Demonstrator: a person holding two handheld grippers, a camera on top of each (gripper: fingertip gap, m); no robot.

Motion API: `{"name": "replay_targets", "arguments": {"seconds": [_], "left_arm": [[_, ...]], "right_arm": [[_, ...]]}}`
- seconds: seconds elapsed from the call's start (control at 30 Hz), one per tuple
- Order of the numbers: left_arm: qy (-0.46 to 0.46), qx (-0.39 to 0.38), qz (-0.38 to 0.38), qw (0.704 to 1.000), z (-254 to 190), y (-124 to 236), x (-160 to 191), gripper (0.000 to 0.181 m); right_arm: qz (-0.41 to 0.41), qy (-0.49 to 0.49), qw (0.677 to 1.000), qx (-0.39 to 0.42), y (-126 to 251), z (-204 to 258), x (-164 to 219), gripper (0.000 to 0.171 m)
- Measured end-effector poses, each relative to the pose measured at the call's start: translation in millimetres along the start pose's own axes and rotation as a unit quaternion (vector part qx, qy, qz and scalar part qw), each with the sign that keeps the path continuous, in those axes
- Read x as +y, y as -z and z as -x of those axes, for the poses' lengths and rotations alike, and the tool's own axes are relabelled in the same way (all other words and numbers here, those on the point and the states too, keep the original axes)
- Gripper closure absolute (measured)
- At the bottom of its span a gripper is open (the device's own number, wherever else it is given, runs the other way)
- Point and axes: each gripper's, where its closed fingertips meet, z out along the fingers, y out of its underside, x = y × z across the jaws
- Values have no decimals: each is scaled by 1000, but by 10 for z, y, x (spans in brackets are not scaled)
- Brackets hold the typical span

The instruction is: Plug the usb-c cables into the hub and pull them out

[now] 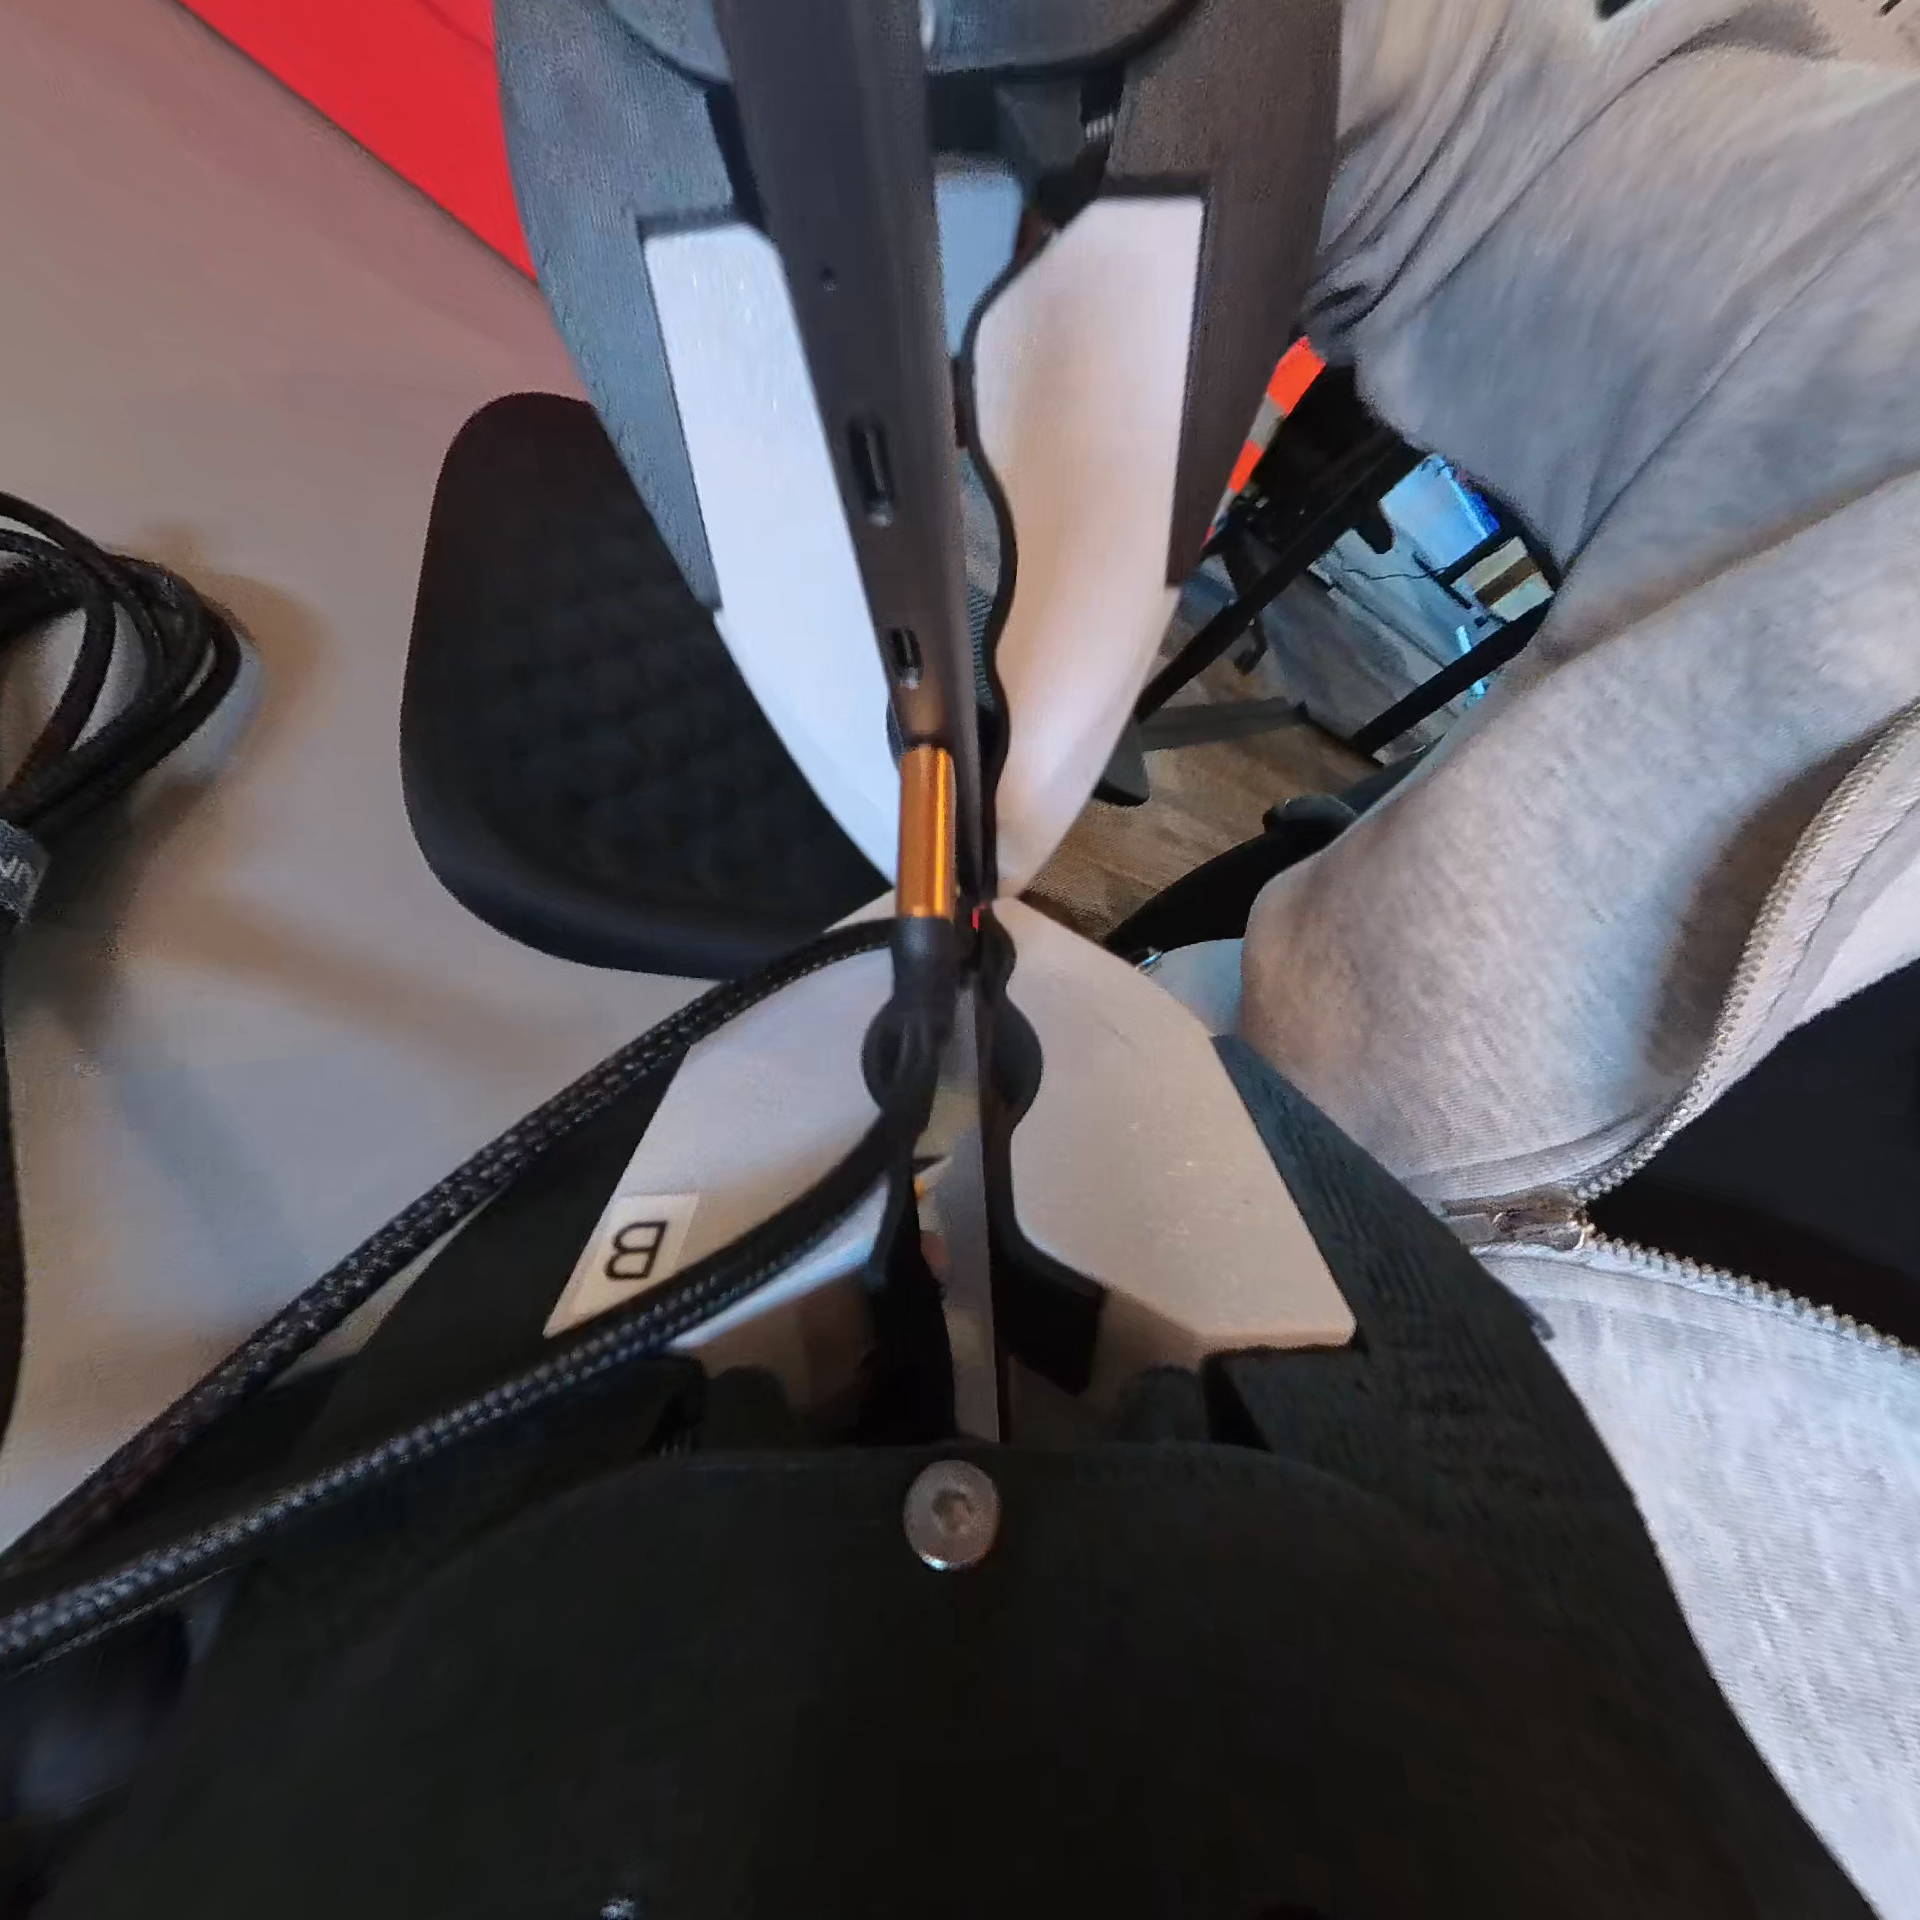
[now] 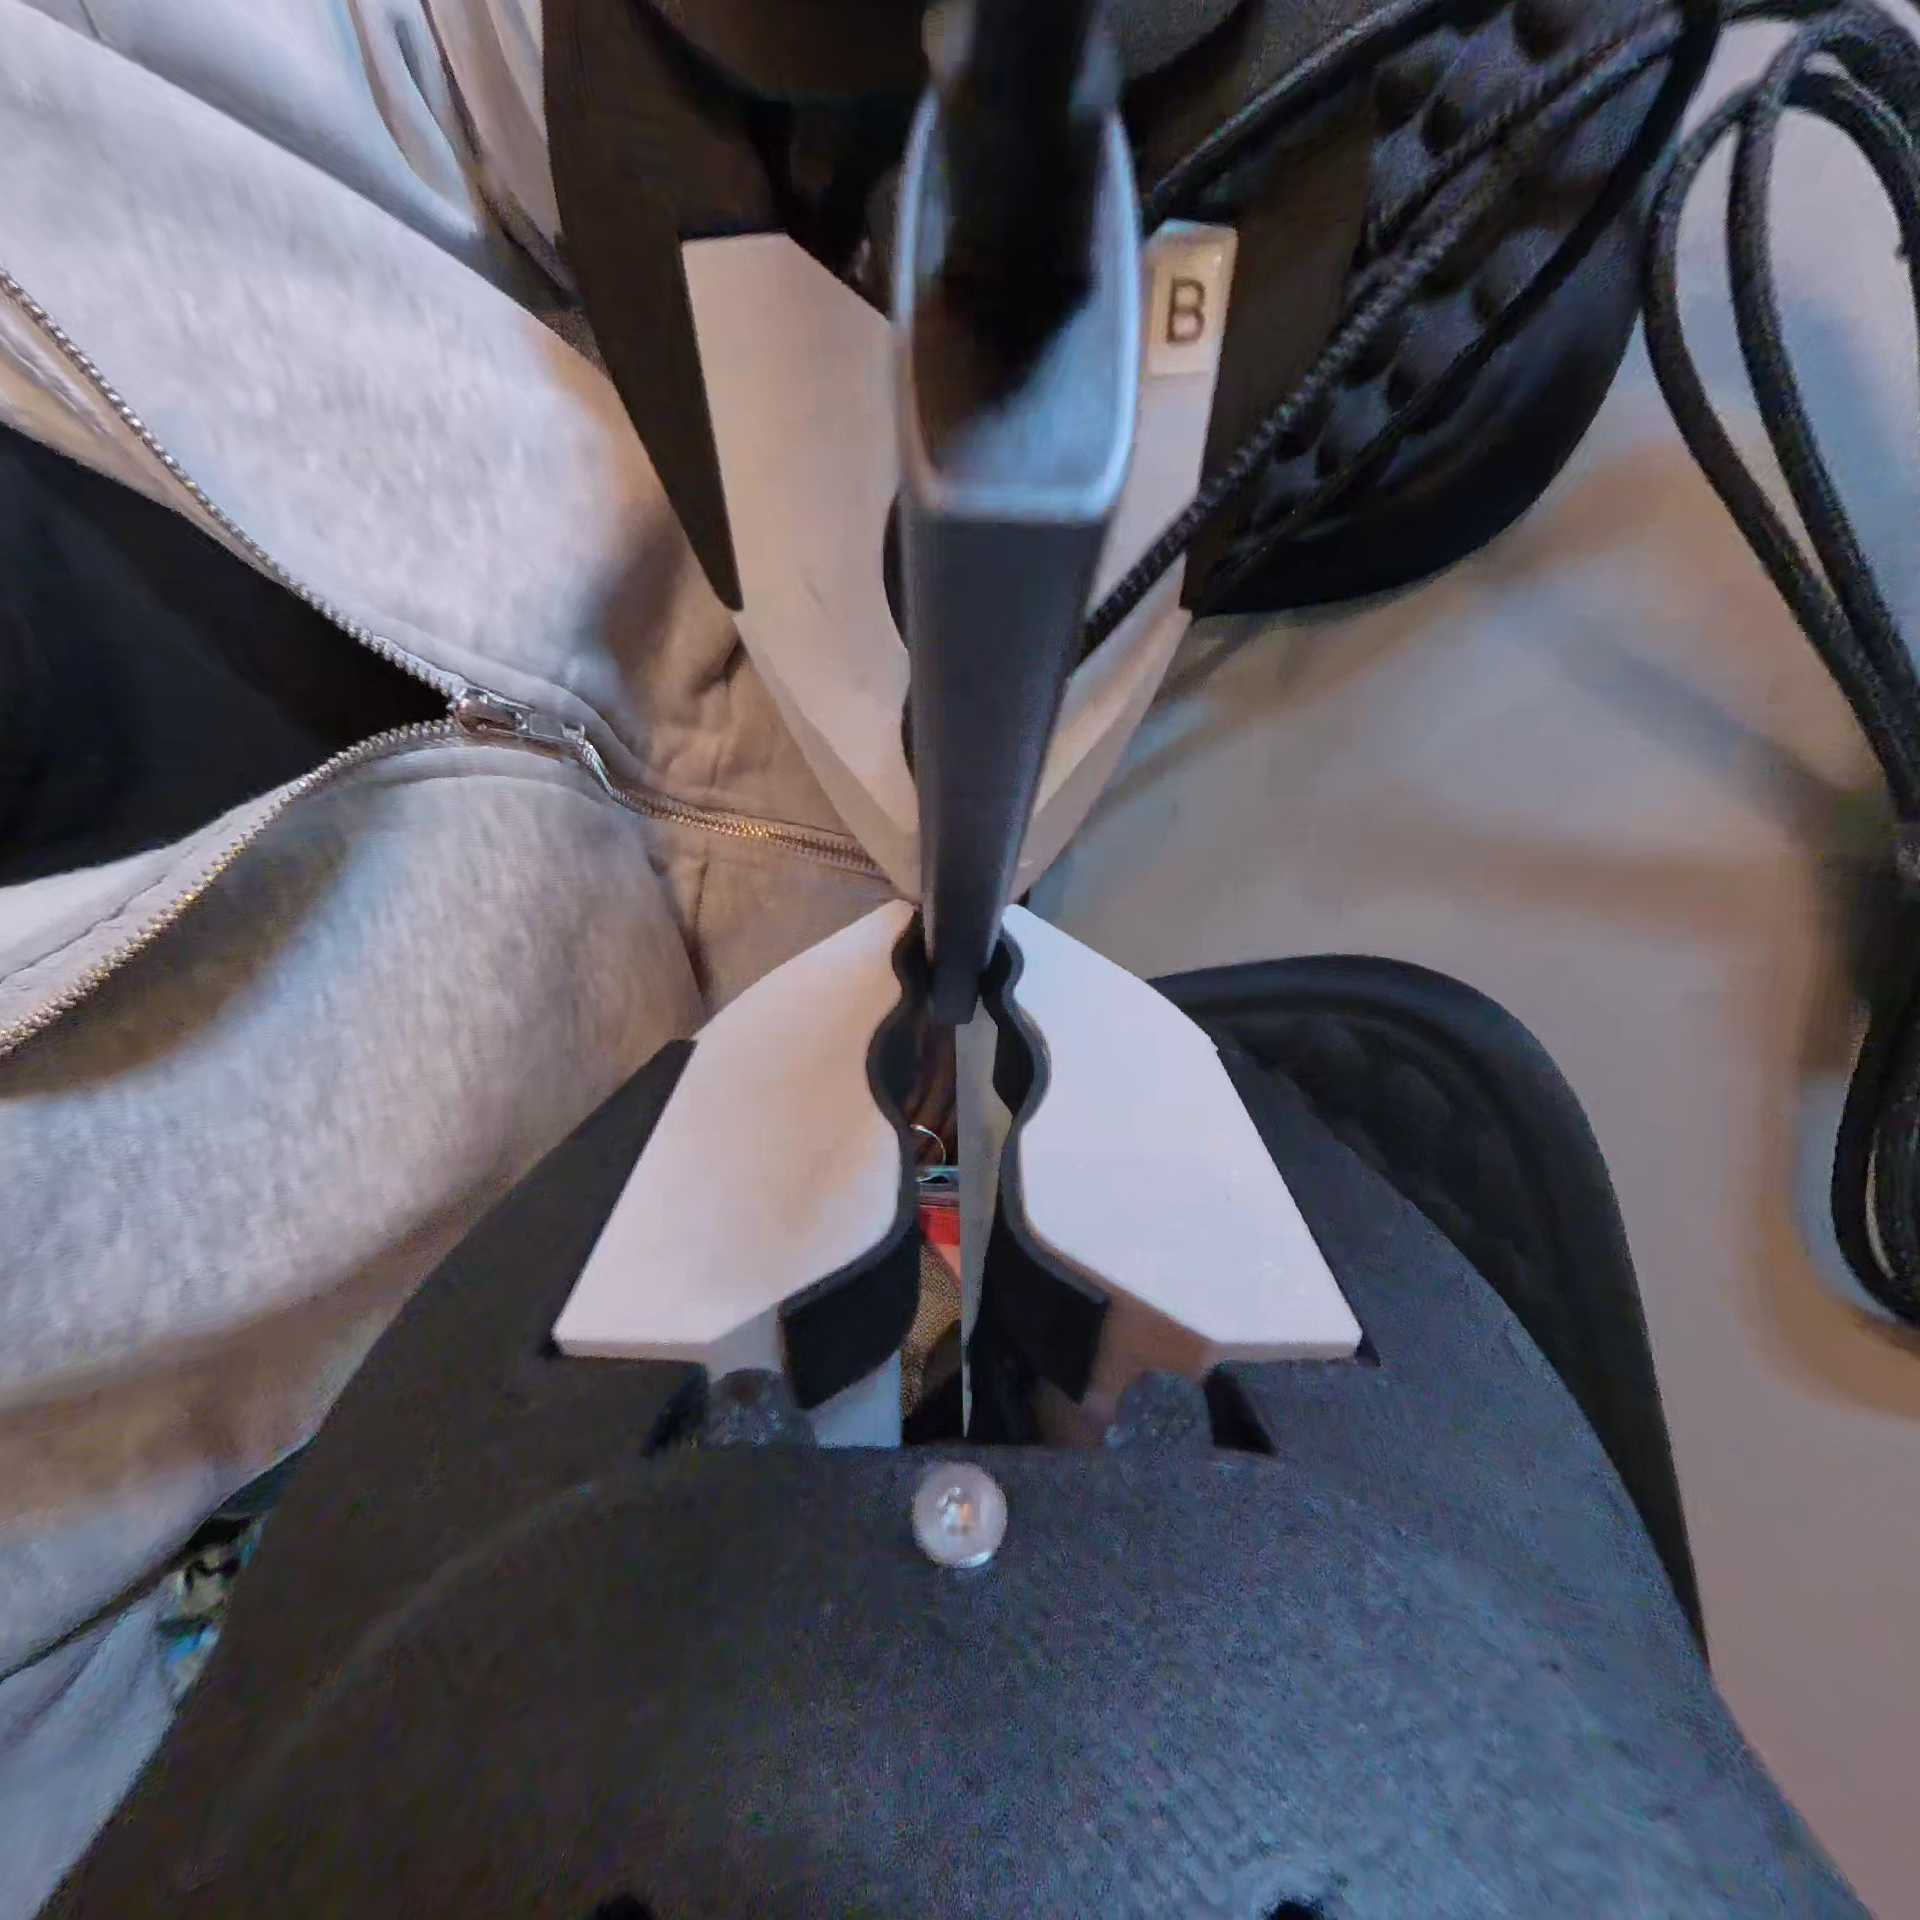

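A dark grey hub [image 1: 862, 364] stands edge-on between both grippers. My right gripper [image 2: 961, 935] is shut on the hub [image 2: 982, 675]; it comes in from the top of the left wrist view [image 1: 951, 873]. An orange usb-c plug [image 1: 927, 831] sits in the hub's end port. My left gripper [image 1: 961, 925] is shut on the plug's black boot, with its braided cable [image 1: 520, 1164] trailing down-left. The left gripper shows at the top of the right wrist view [image 2: 971, 883]. Two side ports [image 1: 871, 457] on the hub are empty.
A coiled black cable [image 1: 104, 644] lies on the pale table [image 1: 208, 416], also in the right wrist view [image 2: 1818, 520]. A black textured pad [image 1: 582, 707] lies under the grippers. A person's grey zipped hoodie [image 1: 1558, 831] is close on the right. The grippers are tip to tip, or close to it.
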Motion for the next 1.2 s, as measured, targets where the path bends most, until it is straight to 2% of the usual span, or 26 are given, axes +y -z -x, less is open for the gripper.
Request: {"name": "replay_targets", "arguments": {"seconds": [0.1, 0.2, 0.3, 0.37, 0.4, 0.53, 0.57, 0.63, 0.87, 0.97, 1.1, 1.2], "left_arm": [[-14, -30, 39, 999, 120, -22, 64, 172], [7, -10, 43, 999, 147, -47, 146, 172], [2, -14, 22, 1000, 153, 23, 117, 172], [1, -22, -16, 1000, 155, 126, 33, 155], [0, -7, -31, 1000, 105, 169, 6, 155], [-4, -13, -15, 1000, 76, 203, 93, 162], [-5, -12, -21, 1000, 64, 197, 88, 172], [-3, -12, -23, 1000, 54, 176, 98, 172], [-24, 8, 84, 996, -12, 55, 256, 173], [-12, 11, 75, 997, 35, 73, 200, 169], [5, 19, 75, 997, 81, 1, 297, 168], [-23, -21, 27, 999, 130, 79, 161, 171]], "right_arm": [[37, 18, 999, 32, -64, -123, 27, 163], [38, 4, 999, 19, -142, -158, 63, 162], [-15, -1, 1000, 6, -125, -151, -4, 161], [-67, -10, 998, -10, -85, -111, -82, 162], [-82, -10, 997, -10, -72, -109, -99, 162], [-117, -11, 993, -29, -57, -64, -134, 161], [-119, -11, 992, -29, -62, -67, -132, 161], [-118, -10, 993, -30, -76, -60, -117, 161], [-32, 33, 999, -9, -208, -3, -15, 161], [-39, 22, 999, -13, -178, -52, -57, 162], [-22, 15, 1000, -15, -312, -109, 13, 162], [-80, 7, 997, -13, -195, -131, -74, 161]]}}
